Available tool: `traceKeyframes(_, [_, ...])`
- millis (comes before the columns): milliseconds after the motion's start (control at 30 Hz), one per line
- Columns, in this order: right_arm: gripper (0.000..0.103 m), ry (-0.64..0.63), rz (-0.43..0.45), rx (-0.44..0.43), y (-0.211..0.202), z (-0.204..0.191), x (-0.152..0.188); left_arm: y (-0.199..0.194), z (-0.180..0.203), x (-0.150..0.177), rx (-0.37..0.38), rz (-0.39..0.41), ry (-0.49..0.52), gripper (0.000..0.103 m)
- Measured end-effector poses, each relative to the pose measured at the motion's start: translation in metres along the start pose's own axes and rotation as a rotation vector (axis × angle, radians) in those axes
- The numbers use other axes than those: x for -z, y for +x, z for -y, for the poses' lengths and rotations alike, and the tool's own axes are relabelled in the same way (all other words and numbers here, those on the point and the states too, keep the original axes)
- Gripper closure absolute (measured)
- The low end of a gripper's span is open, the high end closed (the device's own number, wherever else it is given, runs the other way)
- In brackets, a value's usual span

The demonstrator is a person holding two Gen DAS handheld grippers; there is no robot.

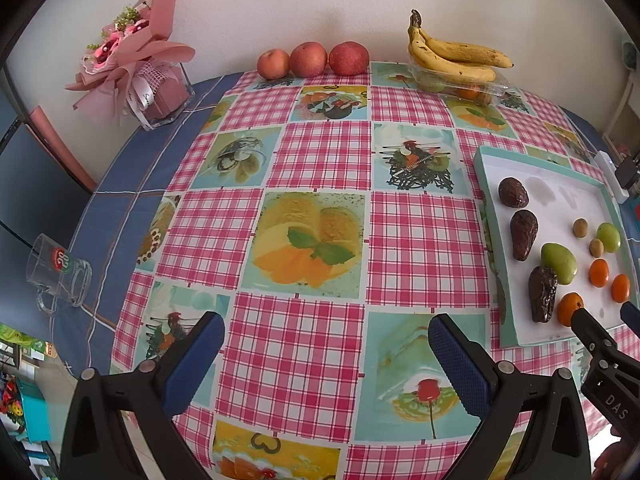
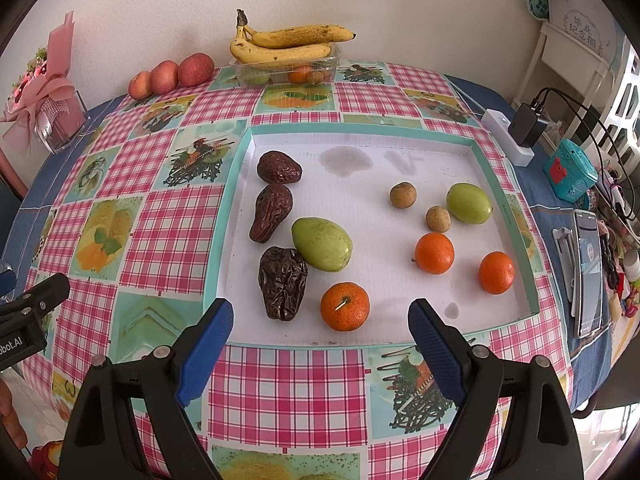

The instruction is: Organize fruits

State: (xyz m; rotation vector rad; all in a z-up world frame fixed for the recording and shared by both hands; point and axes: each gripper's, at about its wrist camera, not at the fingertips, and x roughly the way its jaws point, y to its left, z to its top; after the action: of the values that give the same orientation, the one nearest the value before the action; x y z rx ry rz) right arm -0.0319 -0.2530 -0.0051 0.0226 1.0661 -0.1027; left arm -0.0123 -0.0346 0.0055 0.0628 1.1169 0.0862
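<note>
Fruit fills most of the left wrist view: three apples (image 1: 313,59) sit in a row at the far edge of the worktop (image 1: 320,240) against the wall, a bunch of bananas (image 1: 456,58) rests on top of a clear plastic box (image 1: 464,87), and a shallow tray (image 1: 490,184) to the right holds the small pieces. The left gripper (image 1: 326,342) hangs wide open over bare tablecloth, holding nothing. From the right wrist view, the right gripper (image 2: 320,322) is also spread wide and empty, aimed at the tray's near edge just short of an orange (image 2: 345,306), probably lined up for a pick. On the tray, three wrinkled dark dates (image 2: 276,204) lie in a loose column on the left, which looks like sorting by kind, while two green fruits (image 2: 469,203), three oranges and two small brown ones are mixed.
</note>
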Motion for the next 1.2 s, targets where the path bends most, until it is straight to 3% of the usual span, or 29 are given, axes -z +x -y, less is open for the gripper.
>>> traceKeyframes(1200, [0.013,-0.001,-0.002,0.001,0.0010,-0.0010,0.0001,0.0012,-0.0041,0.0026,-0.025,-0.007,-0.035,0.000])
